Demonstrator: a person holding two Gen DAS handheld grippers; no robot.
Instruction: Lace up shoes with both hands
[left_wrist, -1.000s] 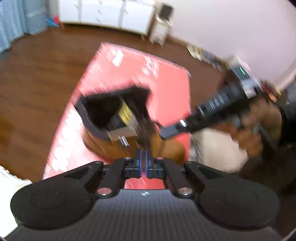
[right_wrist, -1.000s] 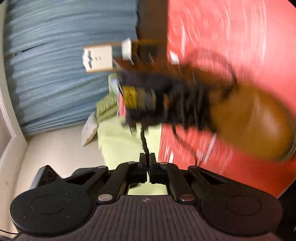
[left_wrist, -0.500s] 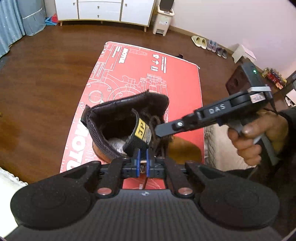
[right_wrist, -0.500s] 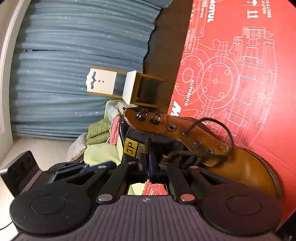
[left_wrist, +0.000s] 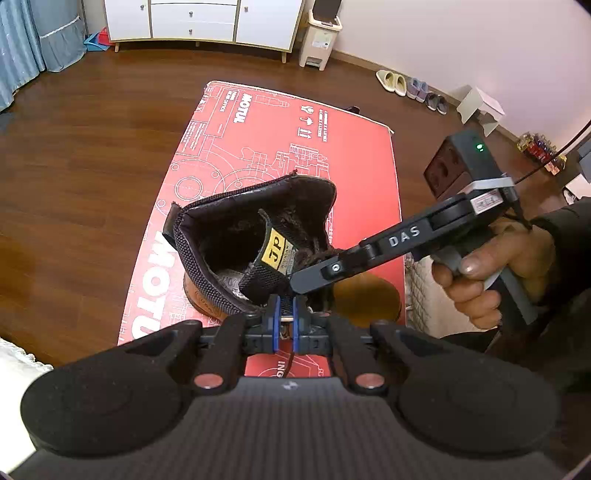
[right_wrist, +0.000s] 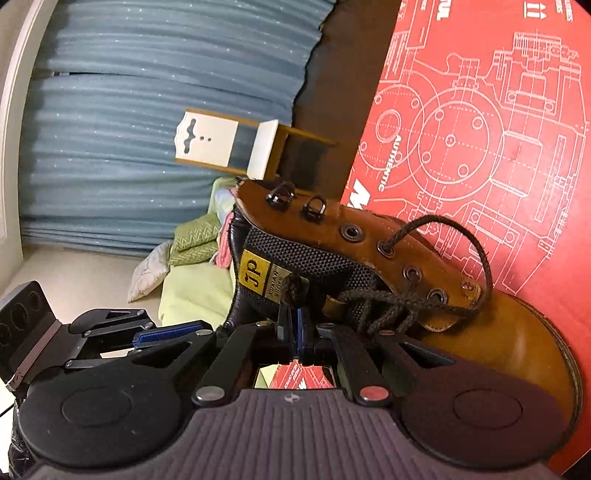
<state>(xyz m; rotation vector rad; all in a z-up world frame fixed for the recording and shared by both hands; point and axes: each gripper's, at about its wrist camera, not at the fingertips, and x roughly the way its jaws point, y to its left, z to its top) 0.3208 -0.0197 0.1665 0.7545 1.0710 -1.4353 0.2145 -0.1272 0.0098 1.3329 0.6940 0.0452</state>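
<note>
Looking down along the left claw (left_wrist: 284, 325), the left view shows the boot (left_wrist: 207, 258) from above, standing on red printed cardboard (left_wrist: 280, 122) on the wood floor (left_wrist: 74, 166), its mouth wide open. Inside are dark lining, a pale printed insole and the tongue (left_wrist: 275, 251) with its yellow label folded inward. Only this view shows the hand (left_wrist: 491, 273) holding the right claw (left_wrist: 299, 286), which reaches in from the right to the tongue. It alone also shows a bin (left_wrist: 321, 37), a white cabinet (left_wrist: 195, 18) and slippers (left_wrist: 391, 79) by the wall. The left claw's pads are nearly together with a dark strand between them; I cannot tell whether they pinch it. The right view shows the boot from the side: metal hooks, eyelets and the dark lace (right_wrist: 476, 243) threaded through the lower eyelets, with one loose loop arching over the leather. Here the right claw is clenched on a lace end rising in front of the tongue label. Only this view shows a curtain (right_wrist: 129, 110), a small chair (right_wrist: 229, 144) and green bedding (right_wrist: 192, 240).
</note>
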